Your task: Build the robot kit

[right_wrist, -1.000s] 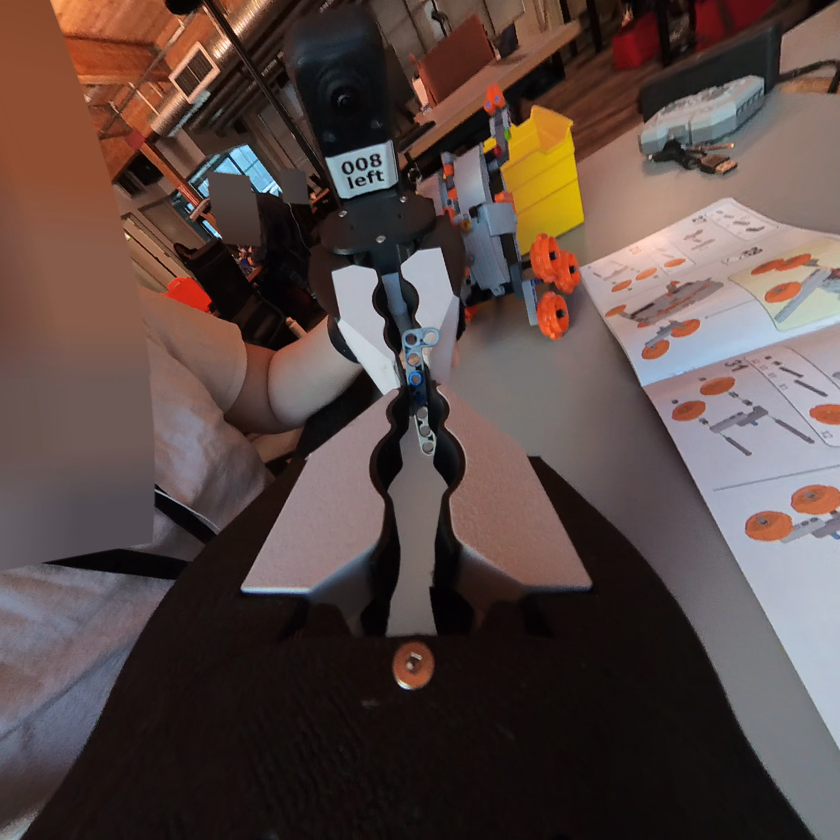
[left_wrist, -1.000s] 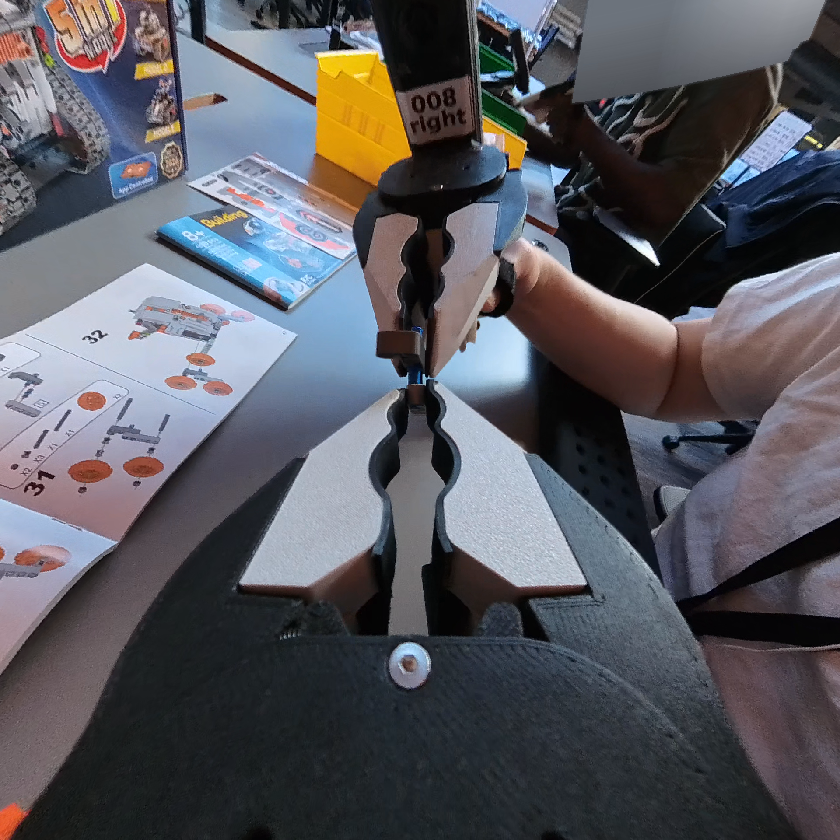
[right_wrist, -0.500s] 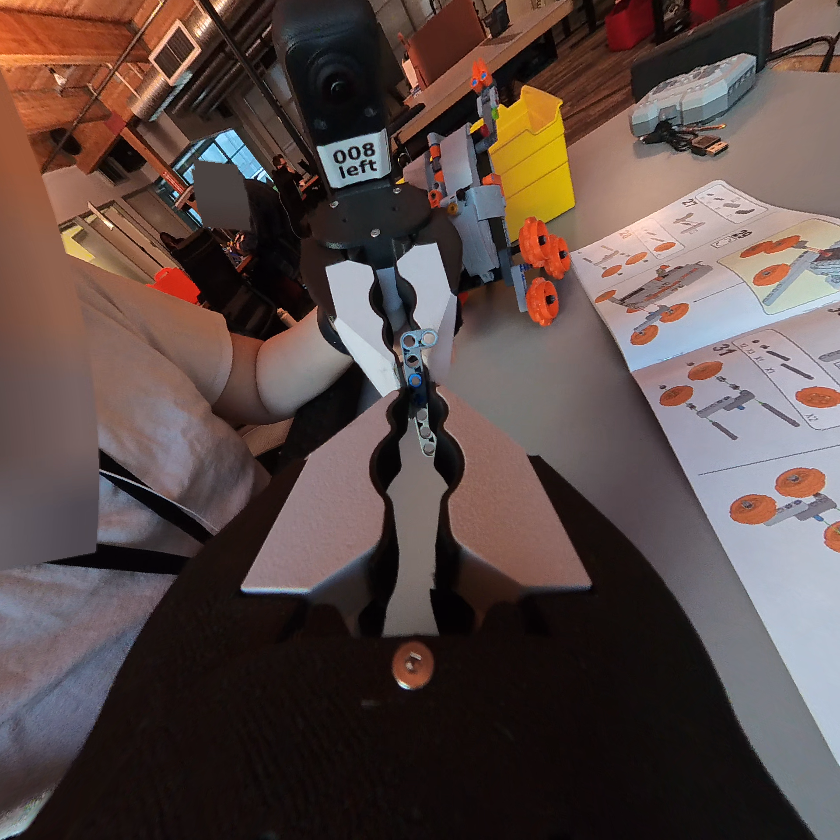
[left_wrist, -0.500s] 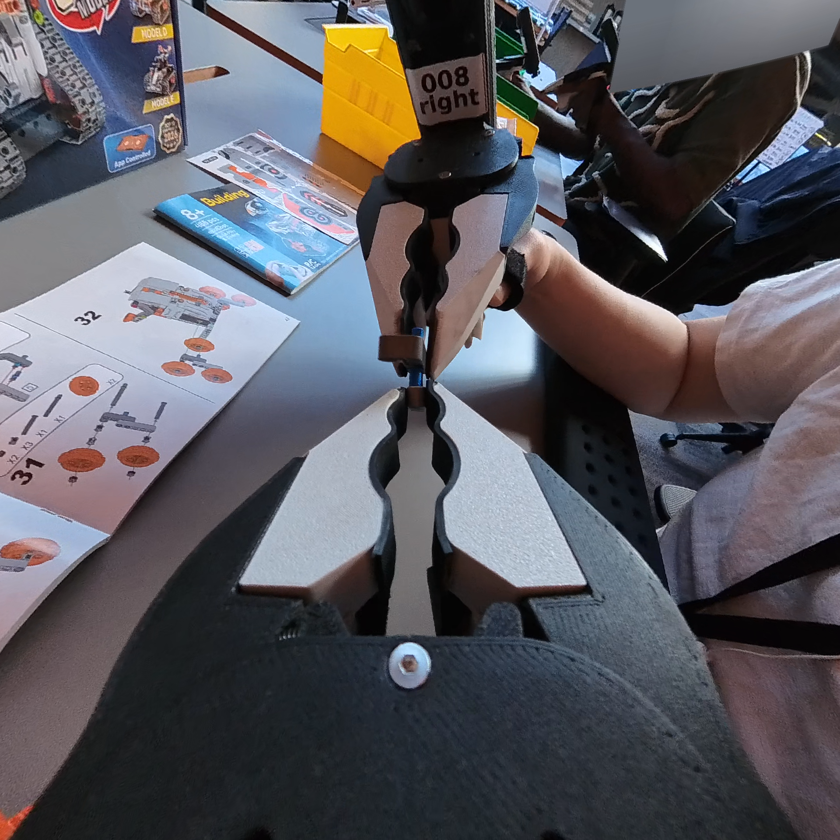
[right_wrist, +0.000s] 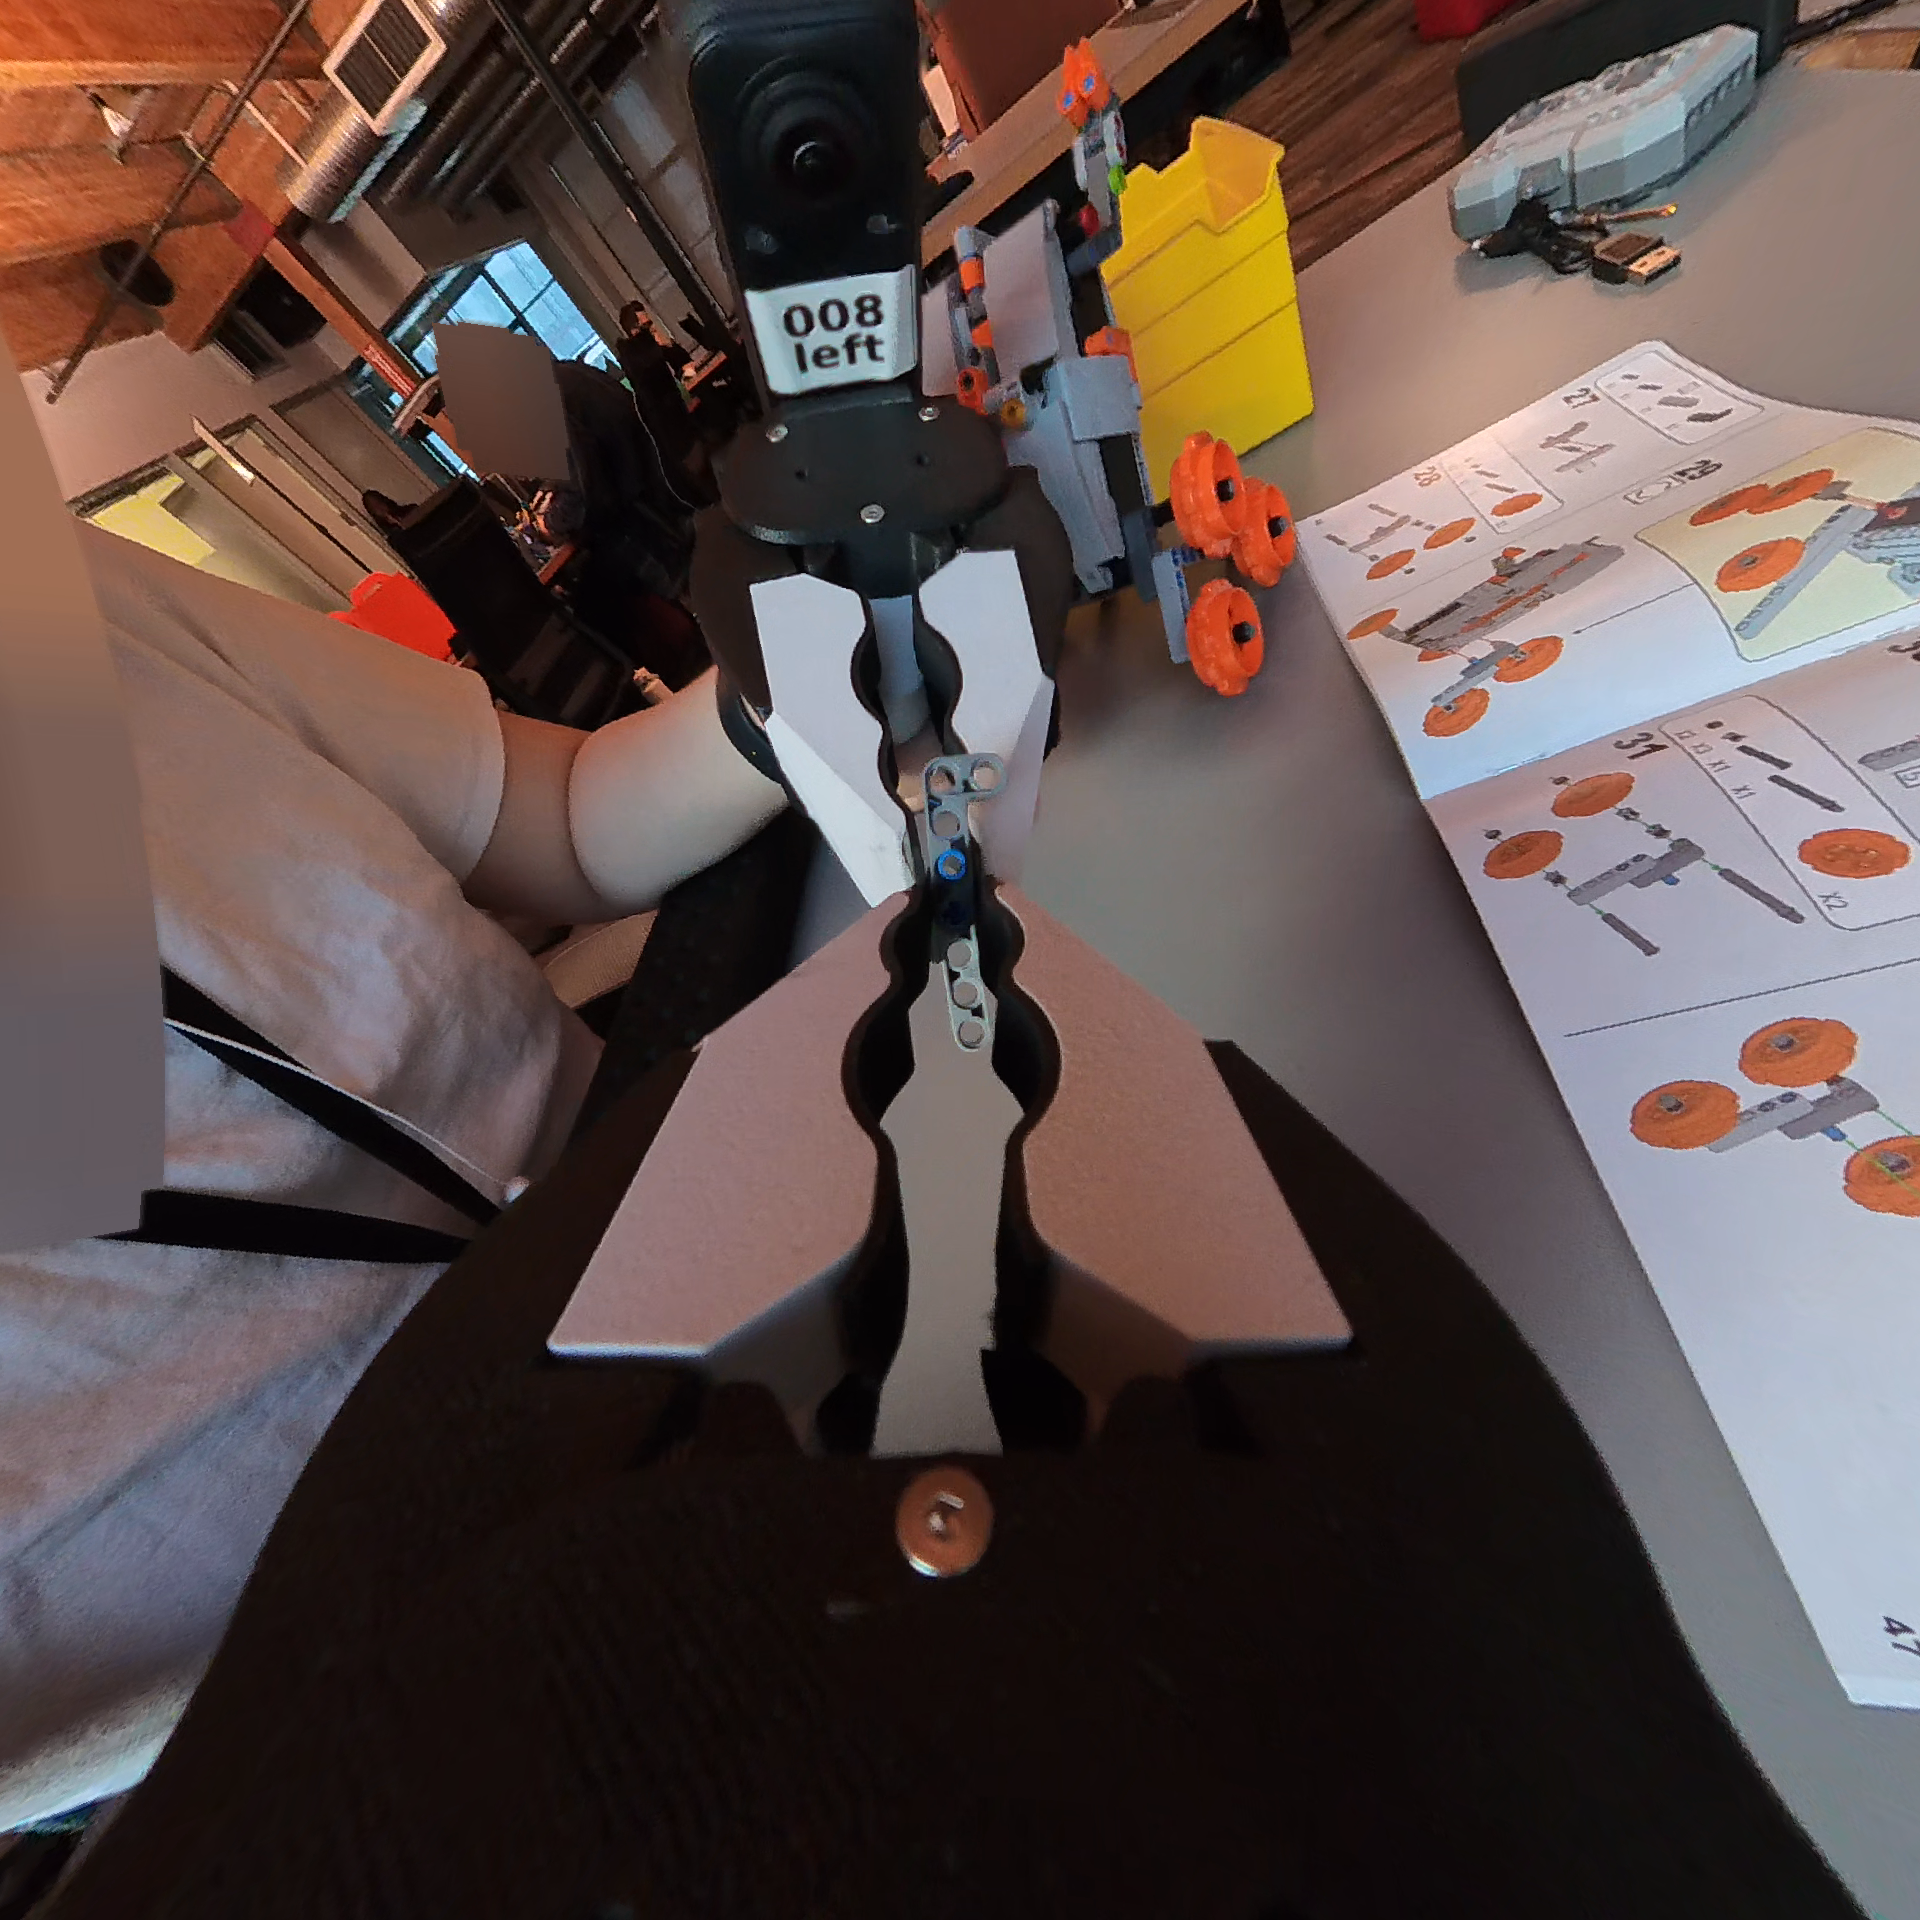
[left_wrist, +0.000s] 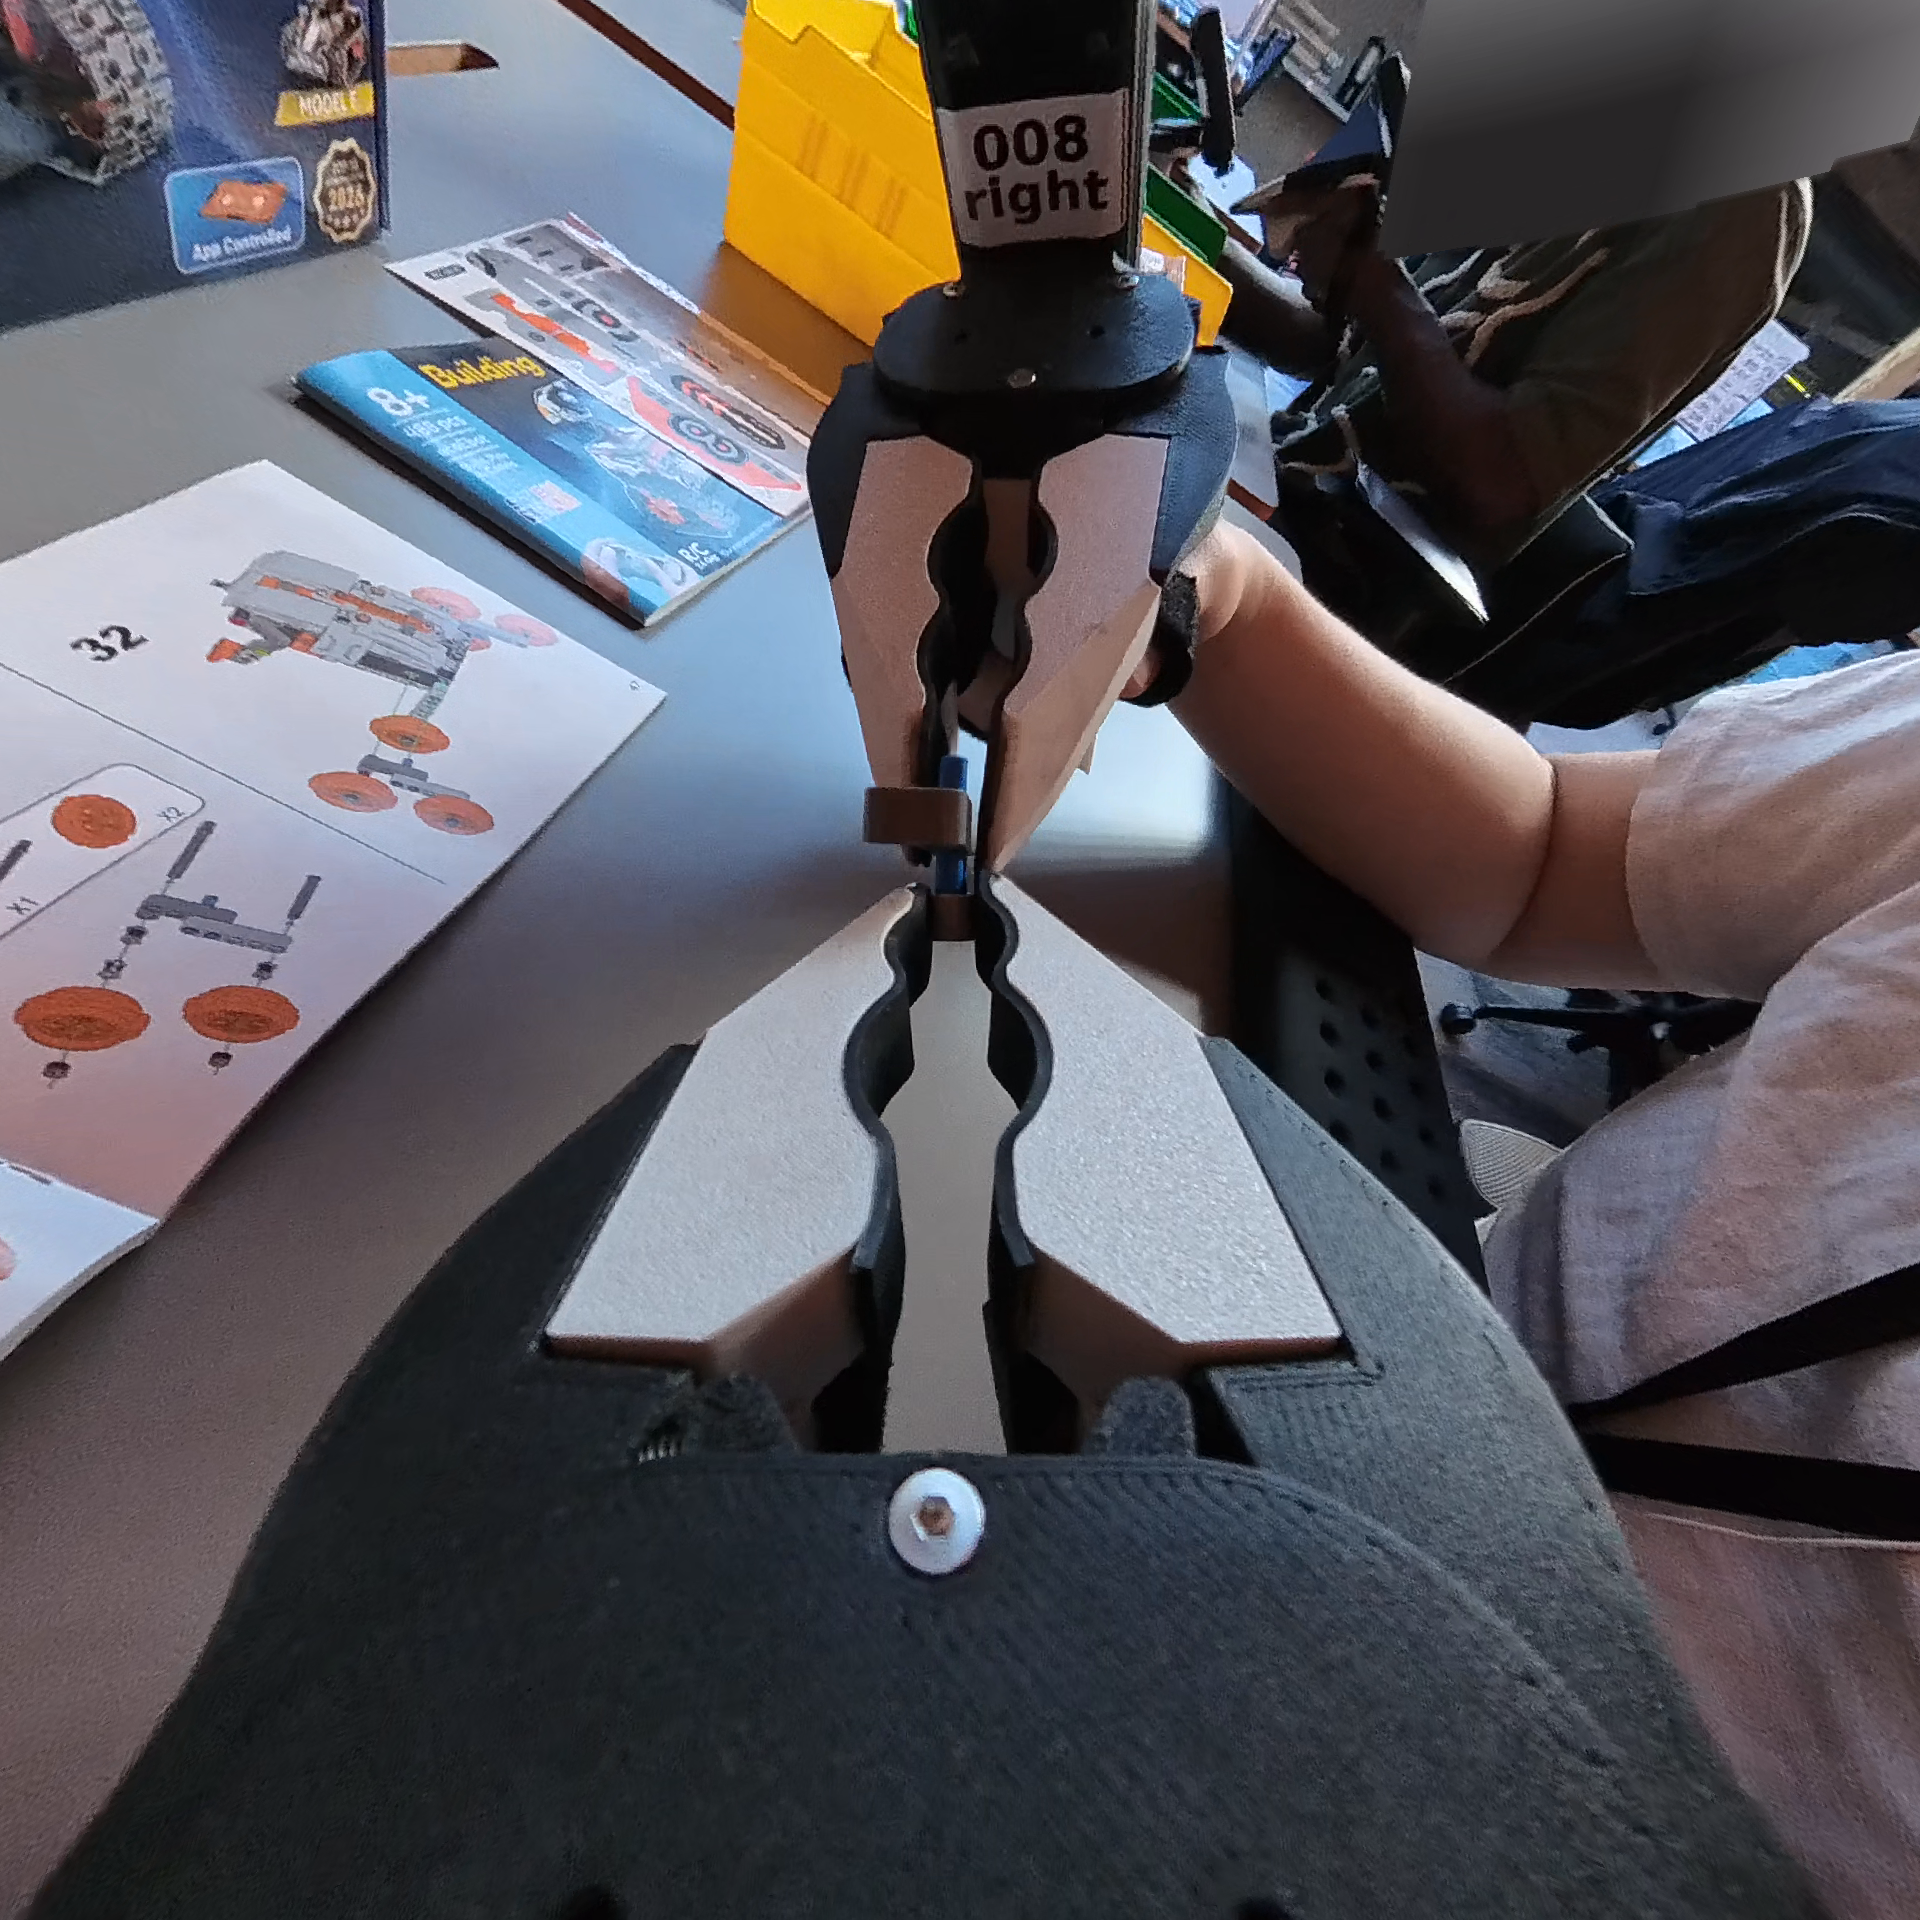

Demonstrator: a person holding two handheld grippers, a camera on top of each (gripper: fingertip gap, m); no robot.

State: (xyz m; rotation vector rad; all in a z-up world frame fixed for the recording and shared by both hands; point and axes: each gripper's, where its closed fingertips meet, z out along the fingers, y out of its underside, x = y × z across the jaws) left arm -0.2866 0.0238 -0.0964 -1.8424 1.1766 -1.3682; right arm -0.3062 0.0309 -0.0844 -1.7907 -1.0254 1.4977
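My two grippers meet tip to tip above the grey table (left_wrist: 727,831). My right gripper (right_wrist: 953,891) is shut on a thin grey beam with holes (right_wrist: 966,987), which ends in a short cross piece beyond its tips. A blue pin (right_wrist: 949,864) sits in one hole. In the left wrist view my left gripper (left_wrist: 948,902) is shut on the near end of that blue pin (left_wrist: 951,881). The right gripper (left_wrist: 951,862) comes down from above with the beam (left_wrist: 914,818) seen edge-on. The left gripper (right_wrist: 940,868) faces me in the right wrist view.
An open instruction booklet (left_wrist: 260,779) lies on the table, also in the right wrist view (right_wrist: 1662,935). A blue booklet (left_wrist: 540,468), a toy box (left_wrist: 187,135), a yellow bin (right_wrist: 1216,312), a part-built model with orange wheels (right_wrist: 1091,416) and a grey device (right_wrist: 1600,125) stand around. People sit nearby. Left and right tips are no more than a few centimetres apart.
Both grippers stay tip to tip with the same grips. The pair has drifted a little, so the table things sit slightly differently in both views.
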